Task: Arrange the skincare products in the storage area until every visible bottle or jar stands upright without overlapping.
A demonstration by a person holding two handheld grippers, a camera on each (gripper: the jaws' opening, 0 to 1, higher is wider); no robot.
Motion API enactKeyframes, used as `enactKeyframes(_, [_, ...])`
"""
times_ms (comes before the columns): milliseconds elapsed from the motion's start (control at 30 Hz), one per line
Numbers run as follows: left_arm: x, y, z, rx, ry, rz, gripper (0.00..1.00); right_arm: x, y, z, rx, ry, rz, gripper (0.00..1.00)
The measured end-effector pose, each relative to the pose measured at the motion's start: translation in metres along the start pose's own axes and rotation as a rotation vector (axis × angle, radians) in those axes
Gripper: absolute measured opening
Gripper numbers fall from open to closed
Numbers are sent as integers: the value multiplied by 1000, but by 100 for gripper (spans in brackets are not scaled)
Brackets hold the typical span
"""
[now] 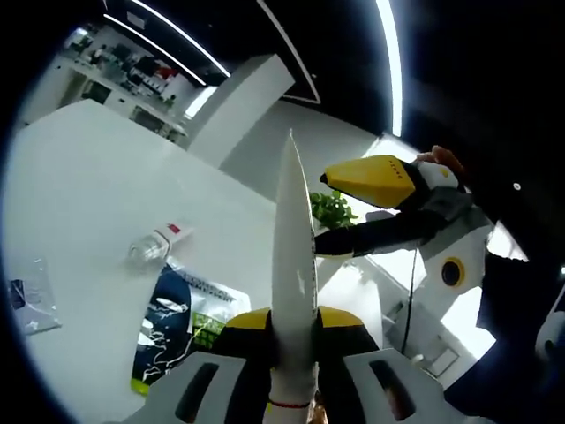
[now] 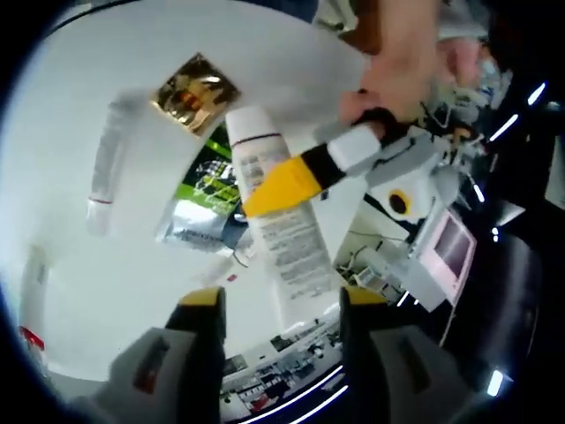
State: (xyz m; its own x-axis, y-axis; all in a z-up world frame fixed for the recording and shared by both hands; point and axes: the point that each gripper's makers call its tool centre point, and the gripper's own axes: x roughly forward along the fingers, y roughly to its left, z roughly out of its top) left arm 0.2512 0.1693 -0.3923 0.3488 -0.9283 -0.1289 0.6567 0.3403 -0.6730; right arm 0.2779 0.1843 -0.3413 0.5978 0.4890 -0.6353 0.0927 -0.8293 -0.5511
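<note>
The white table [image 1: 97, 177] is seen first, spread across the left gripper view from nine o'clock to the centre; in the right gripper view [image 2: 132, 256] it takes the whole left half. Next in size, a long white tube [image 1: 294, 265] is pinched edge-on between the jaws of the left gripper [image 1: 294, 371], its crimped tip pointing to twelve o'clock (only the thin edge is offered here). The right gripper view gives what that view cannot: the tube's printed broad face [image 2: 278, 225], with the left gripper [image 2: 291, 181] seen from outside, a yellow jaw clamped across the tube and a hand [image 2: 402, 62] behind it at one o'clock.

The right gripper [image 2: 278, 309] is seen at six o'clock of its own view, jaws spread, nothing between them; the tube's lower end hangs just above the gap. In the left gripper view the right gripper [image 1: 353, 208] is picked out at three o'clock, one yellow jaw and one black, apart.

A dark blue and green sachet [image 1: 181, 322] lies on the table at seven o'clock in the left gripper view. A second white tube [image 2: 104, 163] lies flat at nine o'clock in the right gripper view, a gold foil packet [image 2: 194, 93] beside it at eleven. A clear small bottle [image 1: 157, 246] with a red label lies on its side in the left gripper view.
</note>
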Motion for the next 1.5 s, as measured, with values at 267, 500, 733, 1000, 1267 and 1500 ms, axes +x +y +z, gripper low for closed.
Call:
enactKeyframes(267, [-2, 1, -2, -2, 4, 3, 16, -10, -11, -9, 253, 16, -89, 52])
enactKeyframes(500, [-2, 1, -2, 3, 13, -3, 16, -21, -16, -11, 508, -7, -200, 50])
enactKeyframes(733, [-1, 1, -2, 21, 18, -5, 16, -34, -14, -24, 813, -2, -294, 39])
enactKeyframes(1000, [-2, -2, -3, 29, 22, -14, 16, -37, 0, -46, 1186, -20, -376, 40])
enactKeyframes(1267, [-4, 0, 1, 27, 3, -14, 16, -39, 4, -61, 1497, -69, -488, 41])
enactKeyframes(1500, [-3, -3, 3, 37, -3, -16, 16, -27, 11, -48, 1758, -174, -515, 42])
